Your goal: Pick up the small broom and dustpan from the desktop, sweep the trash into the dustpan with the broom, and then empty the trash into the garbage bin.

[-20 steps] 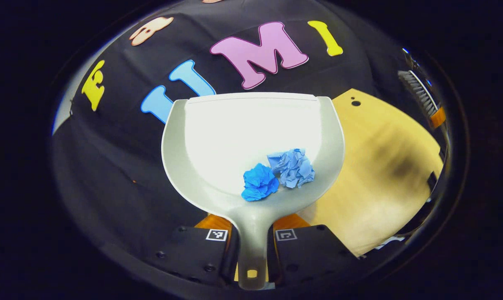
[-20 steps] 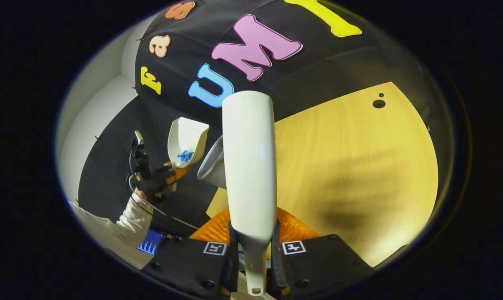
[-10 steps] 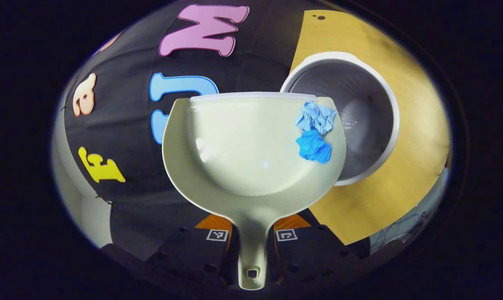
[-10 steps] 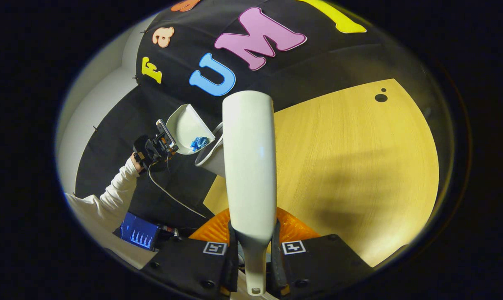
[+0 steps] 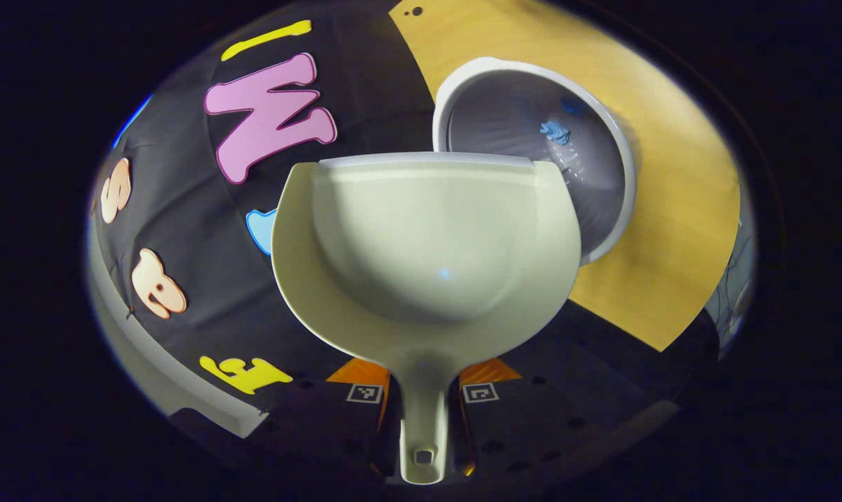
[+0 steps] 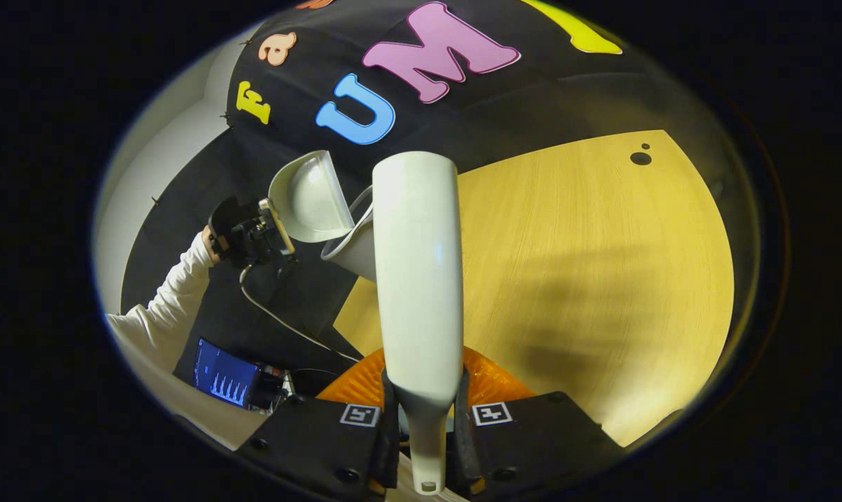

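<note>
The worktop (image 6: 602,279) spreads pale wood from 12 to 4 o'clock in the right gripper view. In the left gripper view the garbage bin (image 5: 623,174) stands on it at about 1 o'clock, just behind the dustpan (image 5: 427,244), whose front lip overlaps the bin's rim. The dustpan's scoop is bare and tipped toward the bin; in the right gripper view it (image 6: 309,199) sits at 10 o'clock, held over the bin (image 6: 354,251). The left gripper (image 5: 421,401) has its fingers closed on the dustpan's handle at 6 o'clock. In the right gripper view that gripper (image 6: 250,230) is held by a hand at the end of a white sleeve (image 6: 162,307). The broom (image 6: 417,279) rises from 6 o'clock toward the centre, its handle clamped between the fingers of the right gripper (image 6: 424,425). Blue crumpled trash (image 5: 554,131) lies inside the bin.
</note>
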`<state>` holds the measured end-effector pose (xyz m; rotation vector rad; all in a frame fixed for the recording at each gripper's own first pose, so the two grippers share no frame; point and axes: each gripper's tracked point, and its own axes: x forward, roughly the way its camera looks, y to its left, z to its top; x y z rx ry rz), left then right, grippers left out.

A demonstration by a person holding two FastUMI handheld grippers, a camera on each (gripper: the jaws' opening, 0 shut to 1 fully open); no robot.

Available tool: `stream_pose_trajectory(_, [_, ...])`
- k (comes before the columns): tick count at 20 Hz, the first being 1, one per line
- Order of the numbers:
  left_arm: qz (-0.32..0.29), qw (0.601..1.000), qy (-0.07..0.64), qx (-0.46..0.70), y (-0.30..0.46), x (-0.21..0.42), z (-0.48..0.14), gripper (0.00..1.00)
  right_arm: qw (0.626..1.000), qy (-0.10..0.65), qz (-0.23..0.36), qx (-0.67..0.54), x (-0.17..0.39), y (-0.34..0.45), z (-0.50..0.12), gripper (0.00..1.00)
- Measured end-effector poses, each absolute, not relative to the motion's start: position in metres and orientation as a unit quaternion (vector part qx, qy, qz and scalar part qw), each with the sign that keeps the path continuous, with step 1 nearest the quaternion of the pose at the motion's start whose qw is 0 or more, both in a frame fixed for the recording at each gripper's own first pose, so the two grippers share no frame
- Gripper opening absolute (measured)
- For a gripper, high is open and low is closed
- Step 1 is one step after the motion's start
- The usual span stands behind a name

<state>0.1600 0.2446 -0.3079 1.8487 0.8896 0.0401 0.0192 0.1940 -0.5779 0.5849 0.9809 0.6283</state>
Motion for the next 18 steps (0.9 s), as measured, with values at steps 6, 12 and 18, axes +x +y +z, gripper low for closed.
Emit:
stream_pose_trajectory(6, [0.002, 0.734, 0.317, 0.601, 0.146, 0.154, -0.312, 0.25, 0.825, 0.43, 0.243, 0.275, 0.066, 0.179, -0.53, 0.33])
stream_pose_trajectory(12, [-0.103, 0.872, 0.356, 0.32, 0.005, 0.128, -0.38, 0.22, 0.861, 0.427, 0.112, 0.252, 0.135, 0.128, -0.54, 0.34])
stream_pose_trajectory(18, [-0.145, 0.823, 0.547, 0.044, -0.084, 0.054, -0.523, 0.25, 0.818, 0.531, 0.005, 0.222, 0.102, 0.128, -0.628, 0.34])
